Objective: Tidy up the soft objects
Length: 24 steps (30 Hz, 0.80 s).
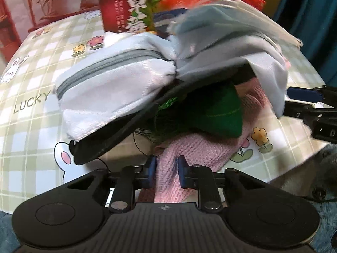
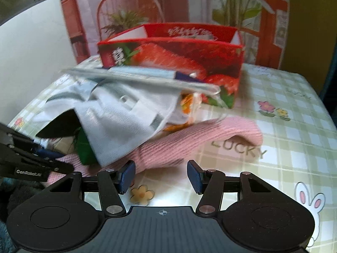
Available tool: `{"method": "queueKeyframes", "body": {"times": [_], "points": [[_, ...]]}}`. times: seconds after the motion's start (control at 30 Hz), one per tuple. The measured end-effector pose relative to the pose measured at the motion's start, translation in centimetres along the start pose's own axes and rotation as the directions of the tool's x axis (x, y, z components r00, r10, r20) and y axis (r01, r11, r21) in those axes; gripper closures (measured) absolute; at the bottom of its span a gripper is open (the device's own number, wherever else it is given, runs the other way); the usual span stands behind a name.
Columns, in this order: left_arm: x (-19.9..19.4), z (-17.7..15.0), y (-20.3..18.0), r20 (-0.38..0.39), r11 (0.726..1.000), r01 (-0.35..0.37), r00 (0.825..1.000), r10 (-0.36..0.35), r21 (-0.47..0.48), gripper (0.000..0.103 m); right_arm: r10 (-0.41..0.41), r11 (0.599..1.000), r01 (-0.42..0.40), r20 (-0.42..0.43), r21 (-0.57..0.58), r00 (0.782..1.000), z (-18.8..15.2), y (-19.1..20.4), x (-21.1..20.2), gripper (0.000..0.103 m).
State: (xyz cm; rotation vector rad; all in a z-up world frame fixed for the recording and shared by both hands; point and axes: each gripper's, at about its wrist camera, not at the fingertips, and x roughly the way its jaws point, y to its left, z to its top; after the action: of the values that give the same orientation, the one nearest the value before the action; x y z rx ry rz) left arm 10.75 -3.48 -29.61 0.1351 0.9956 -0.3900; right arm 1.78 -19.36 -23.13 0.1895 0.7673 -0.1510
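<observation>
The left gripper (image 1: 167, 171) is pinching the near end of the pink ribbed knit cloth (image 1: 190, 149), its blue pads (image 1: 182, 171) pressing into the soft weave on both sides — the fabric is bunching up between them. That pink cloth is lying on the green-and-white checked tablecloth with rabbit and flower prints (image 1: 40, 80), stretching away under a heap of other soft things: a white satin-like zip pouch with a grey zipper (image 1: 113, 80) is sitting on top, creased in the middle, with a dark green felt piece (image 1: 221, 116) and a black flap (image 1: 101, 145) tucked beneath it. Behind the heap a red cardboard box printed with strawberries (image 2: 179, 61) is standing open-topped. The right gripper (image 2: 161, 176) is hovering with its jaws spread and nothing between them — just beside the pink cloth's edge, over a bare patch of tablecloth with a yellow flower print (image 2: 142, 193).
</observation>
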Motion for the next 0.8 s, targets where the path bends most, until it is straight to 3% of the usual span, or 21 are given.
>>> {"method": "queueKeyframes", "body": {"times": [0.27, 0.5, 0.6, 0.8], "points": [[0.2, 0.1, 1.7, 0.017, 0.997, -0.019, 1.0, 0.021, -0.071, 0.08, -0.101, 0.992, 0.094, 0.078, 0.087, 0.992, 1.0, -2.8, -0.6, 0.051], [0.4, 0.4, 3.3, 0.019, 0.993, -0.003, 1.0, 0.005, -0.118, 0.08, -0.159, 0.986, 0.15, 0.152, 0.067, 0.976, 1.9, -3.6, -1.3, 0.05], [0.5, 0.3, 3.7, 0.021, 0.991, 0.003, 1.0, -0.001, -0.132, 0.081, -0.149, 0.988, 0.143, 0.131, 0.058, 0.98, 2.1, -3.9, -0.4, 0.044], [0.5, -0.2, 4.8, 0.026, 0.984, 0.03, 0.999, -0.026, -0.175, 0.082, -0.115, 0.993, 0.115, -0.014, 0.04, 0.993, 0.9, -3.8, 2.6, 0.044]]}}
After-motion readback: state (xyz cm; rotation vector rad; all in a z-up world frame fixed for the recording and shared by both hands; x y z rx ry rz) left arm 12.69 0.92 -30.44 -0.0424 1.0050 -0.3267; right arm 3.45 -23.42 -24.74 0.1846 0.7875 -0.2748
